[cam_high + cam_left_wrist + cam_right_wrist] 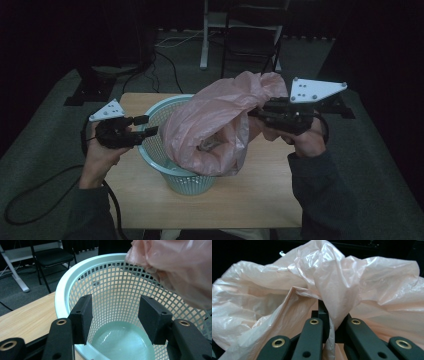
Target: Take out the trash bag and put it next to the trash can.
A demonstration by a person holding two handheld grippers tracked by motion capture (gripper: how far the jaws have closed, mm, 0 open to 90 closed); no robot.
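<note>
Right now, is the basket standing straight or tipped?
Tipped. The basket leans toward the left gripper, its mouth facing the open jaws, under the pink bag.

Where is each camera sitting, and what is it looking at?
High view: above the person's side, looking down on the table; forearms and both grippers show.
Left gripper view: rides the left gripper, looking into the basket between open jaws.
Right gripper view: rides the right gripper, jaws pinching the pink bag.
Shared: all three show the bag.
</note>
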